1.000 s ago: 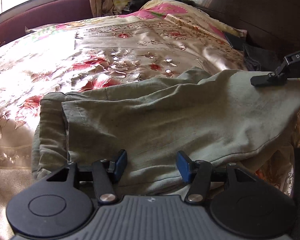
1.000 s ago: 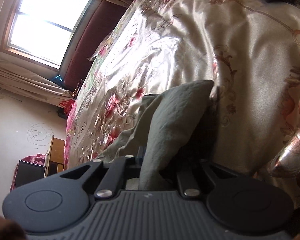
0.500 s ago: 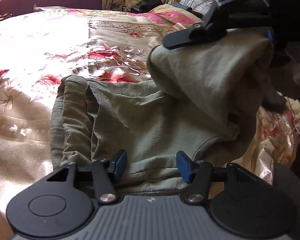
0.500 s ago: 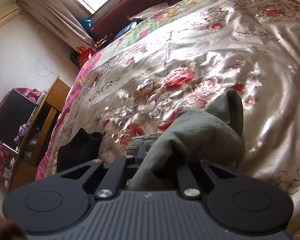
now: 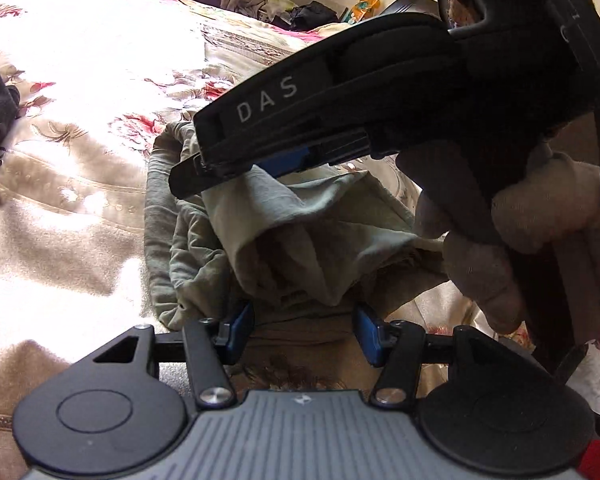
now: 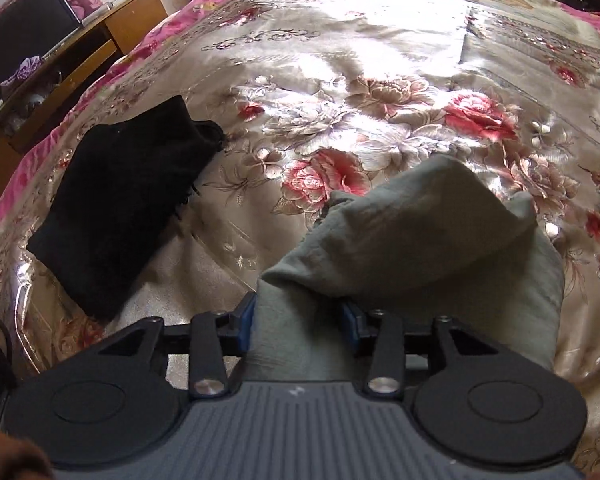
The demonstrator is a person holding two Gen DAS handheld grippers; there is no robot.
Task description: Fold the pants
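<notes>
Left wrist view: the bed [image 5: 80, 184] fills the frame under a flowered cover, and on it, straight ahead of the left gripper [image 5: 304, 328], lie the grey-green pants [image 5: 196, 248], bunched into a heap that starts at the jaws and runs away from them. A gloved hand [image 5: 512, 220] brings the right gripper [image 5: 284, 160] in from the upper right, so that it hangs over the far part of the heap, with a flap of the pants drooping from under its tip down onto the layers below.

The left jaws stand apart; the near edge of the pants lies just past their tips, and no cloth is pinched between them.

In the right wrist view the right gripper [image 6: 298, 330] points down at the bed [image 6: 340, 60], its jaws opening with a fold of the pants [image 6: 420, 232] between them; the pads look slack on the cloth. The fold rises ahead of these jaws and a little to their right. A black garment [image 6: 120, 208] lies well off to their left.

The coming move likely turns on this: the carried end sits directly above the lower layers, so letting go should drop it onto them. The right gripper is nearer that end; the left is nearer the nearest edge of the pants, placed to steady or square it.
</notes>
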